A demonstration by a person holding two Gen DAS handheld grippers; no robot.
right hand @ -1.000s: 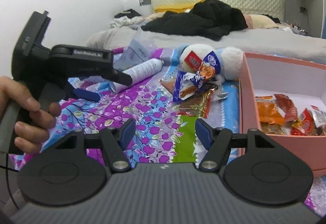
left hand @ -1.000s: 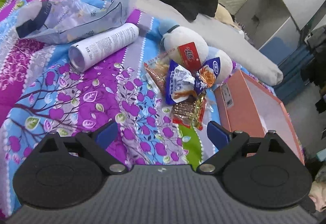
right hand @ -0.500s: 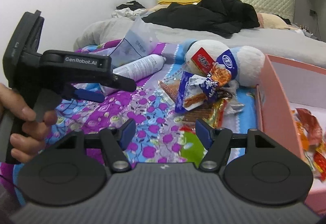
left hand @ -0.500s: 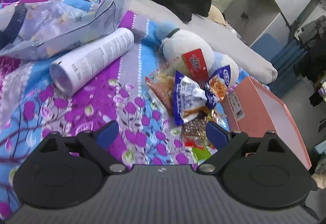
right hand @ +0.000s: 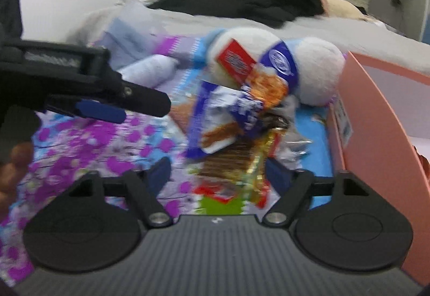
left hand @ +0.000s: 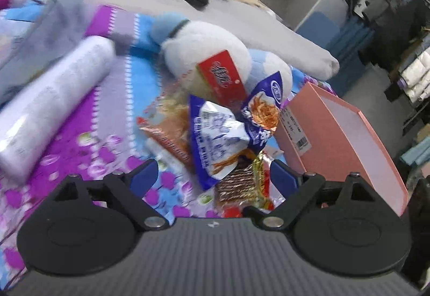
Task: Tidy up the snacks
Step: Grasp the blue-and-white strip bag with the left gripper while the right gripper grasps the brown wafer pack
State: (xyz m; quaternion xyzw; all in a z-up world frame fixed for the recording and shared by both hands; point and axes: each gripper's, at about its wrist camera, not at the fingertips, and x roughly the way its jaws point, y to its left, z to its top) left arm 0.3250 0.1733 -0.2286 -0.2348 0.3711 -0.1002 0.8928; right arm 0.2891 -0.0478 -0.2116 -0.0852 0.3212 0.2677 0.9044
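Note:
A heap of snack packets lies on the flowered bedspread against a white plush toy [left hand: 209, 40]. In it are a blue-and-white packet [left hand: 217, 134] [right hand: 212, 118], a red packet [left hand: 223, 78] [right hand: 236, 59], an orange see-through packet [left hand: 172, 129] and a brown-and-gold packet [left hand: 236, 183] [right hand: 231, 159]. My left gripper [left hand: 215, 177] is open just over the heap's near edge. The brown-and-gold packet lies between its fingers, untouched by the pads. My right gripper [right hand: 219, 175] hovers over the same packet, its jaws opening and pressing on nothing. The left gripper [right hand: 141, 109] also shows at the left of the right wrist view.
An open pink box [left hand: 336, 140] [right hand: 376, 118] stands right of the heap. A white cylindrical bottle [left hand: 53, 102] and a clear plastic bag [left hand: 35, 35] lie to the left. Black clothes [right hand: 242, 0] sit on the grey blanket behind. A hand [right hand: 13, 161] holds the left gripper.
Both grippers have come forward and down toward the snack heap, which now fills the middle of each view. The right gripper's jaws stand wider than before.

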